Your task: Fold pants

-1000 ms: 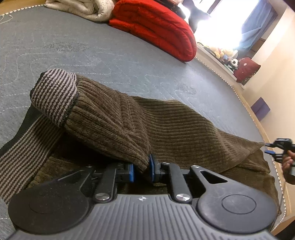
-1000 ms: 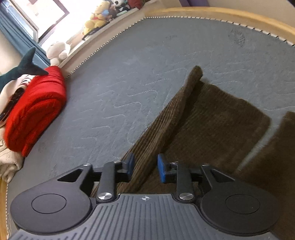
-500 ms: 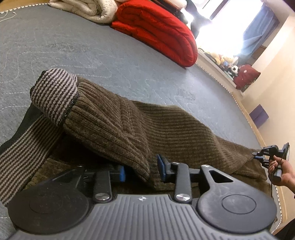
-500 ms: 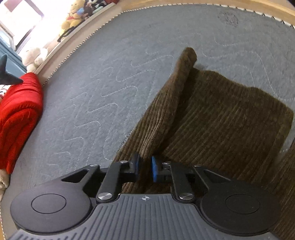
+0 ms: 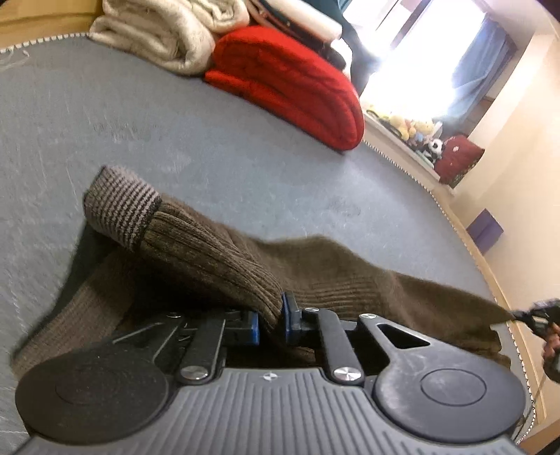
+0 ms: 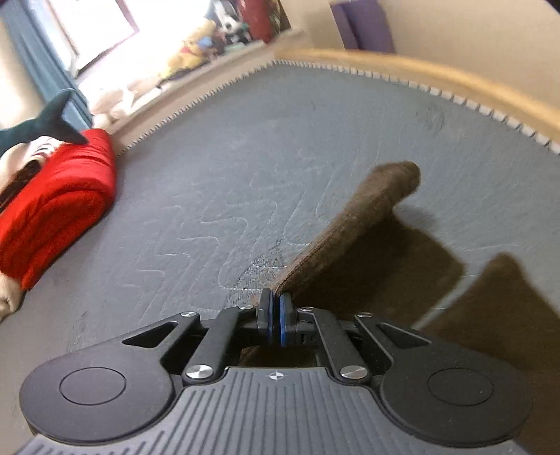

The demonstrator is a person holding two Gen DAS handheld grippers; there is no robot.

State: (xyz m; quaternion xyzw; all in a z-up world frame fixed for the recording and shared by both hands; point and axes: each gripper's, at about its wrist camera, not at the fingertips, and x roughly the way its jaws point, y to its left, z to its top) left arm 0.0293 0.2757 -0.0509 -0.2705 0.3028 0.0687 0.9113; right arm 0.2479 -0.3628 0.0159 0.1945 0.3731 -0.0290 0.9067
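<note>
Brown corduroy pants [image 5: 315, 280] with a striped grey waistband [image 5: 122, 206] lie on a grey mattress [image 5: 105, 115]. My left gripper [image 5: 271, 322] is shut on a fold of the pants near the waistband and holds it raised. My right gripper [image 6: 274, 315] is shut on the pants' leg edge [image 6: 350, 224] and lifts it off the mattress; it also shows at the right edge of the left wrist view [image 5: 535, 315], with the fabric stretched towards it.
A folded red blanket [image 5: 290, 84] and a cream blanket [image 5: 168, 31] lie at the far side of the mattress. Stuffed toys [image 5: 413, 126] sit on the sill by the bright window. The wooden bed frame [image 6: 437, 70] runs along the mattress edge.
Both grippers have closed on the pants and lifted. The fabric now hangs stretched between them, raised off the mattress.
</note>
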